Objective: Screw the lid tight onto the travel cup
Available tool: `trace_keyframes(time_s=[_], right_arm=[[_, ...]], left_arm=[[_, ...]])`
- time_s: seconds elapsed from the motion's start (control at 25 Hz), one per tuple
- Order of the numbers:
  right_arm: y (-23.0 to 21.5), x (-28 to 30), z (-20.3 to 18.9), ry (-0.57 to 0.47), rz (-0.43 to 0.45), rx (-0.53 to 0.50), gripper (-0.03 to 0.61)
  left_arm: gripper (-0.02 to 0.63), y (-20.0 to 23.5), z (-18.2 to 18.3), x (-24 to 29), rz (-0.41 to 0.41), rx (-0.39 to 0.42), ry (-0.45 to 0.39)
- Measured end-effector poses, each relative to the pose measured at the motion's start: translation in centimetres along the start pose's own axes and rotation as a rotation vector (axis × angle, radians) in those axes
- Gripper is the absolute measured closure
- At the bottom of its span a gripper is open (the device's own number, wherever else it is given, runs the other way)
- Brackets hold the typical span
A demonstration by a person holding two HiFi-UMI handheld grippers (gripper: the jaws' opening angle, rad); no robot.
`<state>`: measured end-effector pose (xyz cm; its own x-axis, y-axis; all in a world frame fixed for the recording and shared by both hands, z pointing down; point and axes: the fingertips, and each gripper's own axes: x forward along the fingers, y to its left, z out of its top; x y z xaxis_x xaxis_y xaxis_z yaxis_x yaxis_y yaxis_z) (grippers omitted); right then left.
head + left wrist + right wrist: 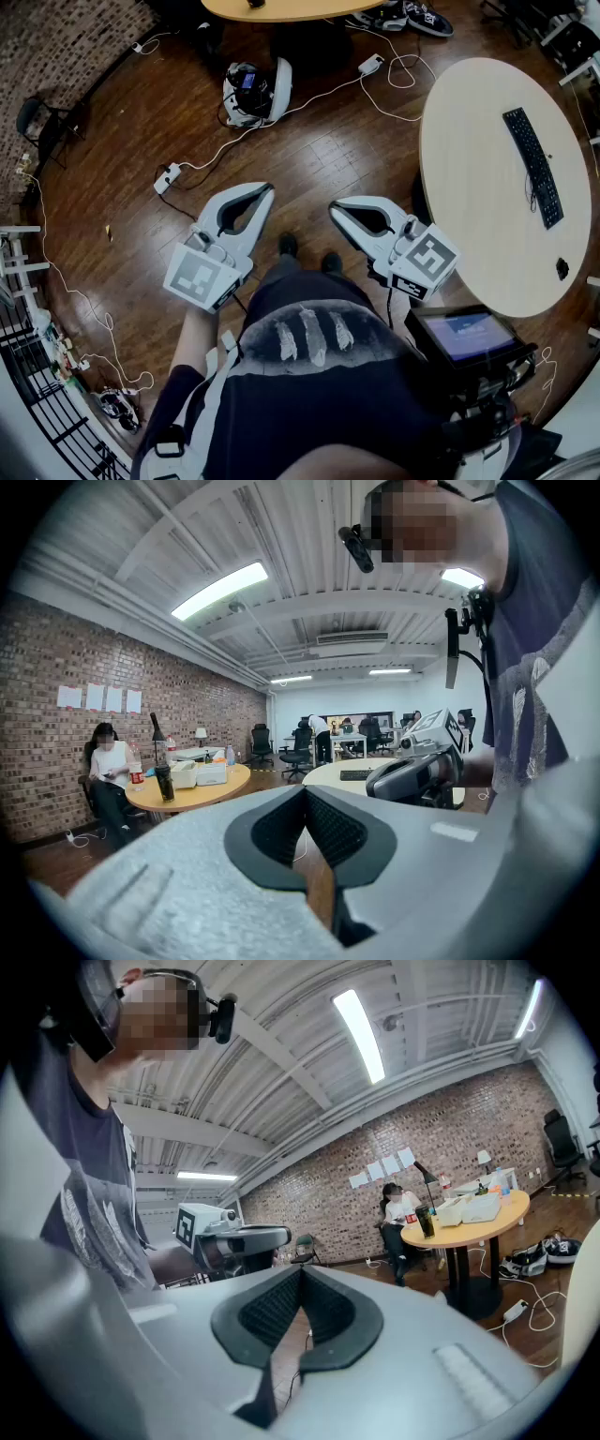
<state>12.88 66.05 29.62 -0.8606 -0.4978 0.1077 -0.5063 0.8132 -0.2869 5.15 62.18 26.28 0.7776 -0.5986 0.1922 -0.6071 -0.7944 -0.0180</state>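
No travel cup or lid lies near the grippers in any view. My left gripper (265,190) and right gripper (335,208) are held side by side at waist height over the wooden floor, both shut with nothing between the jaws. In the left gripper view the left gripper (305,794) has its jaws meeting at the tip, and the right gripper (417,771) shows beside it. The right gripper view shows the right gripper (300,1274) closed as well, with the left gripper (234,1239) off to its side. A dark cup (164,785) stands on a distant round table.
A pale oval table (469,216) with a black keyboard (532,164) stands to the right. White cables, a power strip (167,178) and a white headset (255,91) lie on the floor ahead. A small screen (466,335) sits at my right hip. A seated person (108,775) is at the far round table.
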Motion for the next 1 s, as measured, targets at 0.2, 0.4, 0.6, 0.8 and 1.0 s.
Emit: trace_keyframes(time_s=[0.2,0.4,0.6,0.8,1.0], right_arm=[[-0.8,1.2,-1.2,0.016,-0.020,0.032,0.572],[-3.1,3.2,-1.0,0.049,-0.076,0.039,0.572],[-4.1,8.8,0.1,0.093,-0.091,-0.007,0.572],[-4.2,15.3,1.4,0.164,-0.054,-0.043,0.572],[-5.4,20.2,2.5,0.147,-0.094,0.001,0.572]], left_arm=[[0.612,2.4,-1.3,1.1,-0.003,0.028,0.032],[0.612,5.8,-2.3,2.8,-0.059,0.028,0.009],[0.612,10.8,-2.9,3.2,-0.090,0.005,-0.021],[0.612,18.0,-3.9,2.1,-0.043,-0.077,-0.062],[0.612,22.9,-3.0,1.2,-0.050,-0.096,-0.116]])
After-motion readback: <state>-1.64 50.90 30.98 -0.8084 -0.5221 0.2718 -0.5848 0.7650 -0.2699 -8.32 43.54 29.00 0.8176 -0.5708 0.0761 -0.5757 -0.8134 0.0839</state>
